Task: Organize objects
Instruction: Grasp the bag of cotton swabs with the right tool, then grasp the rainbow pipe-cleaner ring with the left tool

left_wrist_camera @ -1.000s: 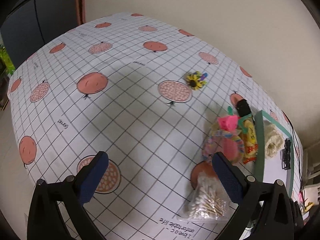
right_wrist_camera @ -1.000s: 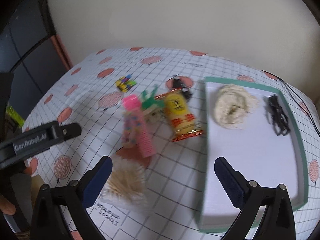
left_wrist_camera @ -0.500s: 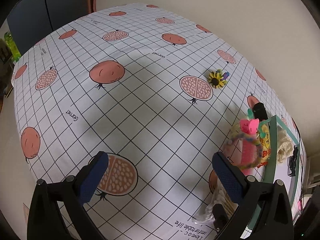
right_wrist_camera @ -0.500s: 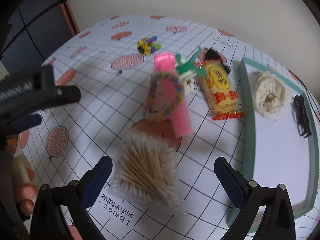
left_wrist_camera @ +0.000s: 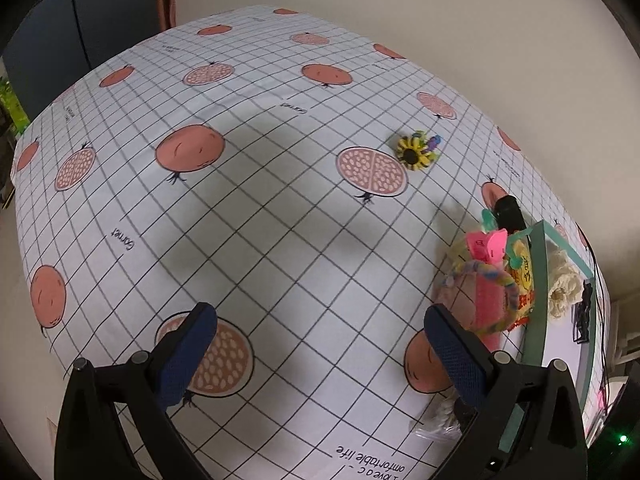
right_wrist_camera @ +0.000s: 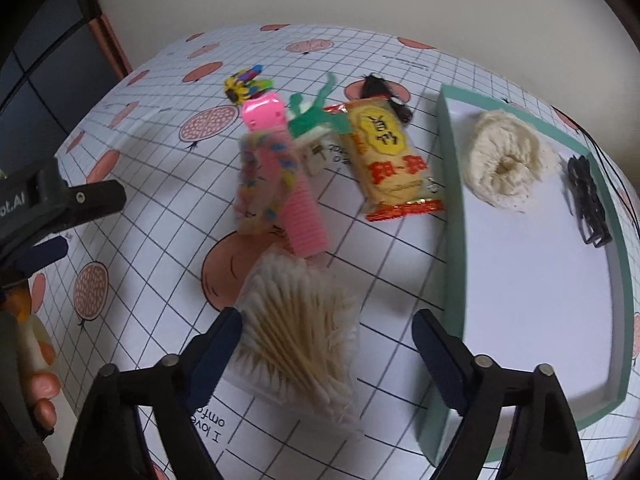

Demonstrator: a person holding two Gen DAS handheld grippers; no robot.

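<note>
A clear bag of cotton swabs (right_wrist_camera: 298, 336) lies on the tablecloth right between the fingers of my open right gripper (right_wrist_camera: 326, 340). Beyond it lie a pink comb (right_wrist_camera: 298, 204) with a multicoloured loop (right_wrist_camera: 260, 184) over it, a yellow snack packet (right_wrist_camera: 386, 160), a green clip (right_wrist_camera: 316, 114), a black item (right_wrist_camera: 380, 88) and a sunflower clip (right_wrist_camera: 240, 88). The green-rimmed white tray (right_wrist_camera: 452, 208) on the right holds a cream scrunchie (right_wrist_camera: 506, 160) and a black hair claw (right_wrist_camera: 588, 200). My left gripper (left_wrist_camera: 320, 344) hangs open over bare cloth, left of the pile (left_wrist_camera: 490, 280).
The pomegranate-print grid tablecloth (left_wrist_camera: 260, 220) covers the table up to a beige wall. The sunflower clip (left_wrist_camera: 418, 152) sits alone mid-table. A hand (right_wrist_camera: 40, 392) holding the left gripper shows at the right wrist view's left edge. A dark cabinet (left_wrist_camera: 100, 32) stands far left.
My right gripper has moved down and forward onto the cotton swab bag, which now sits between its fingers. The left gripper drifted slightly, still over bare cloth.
</note>
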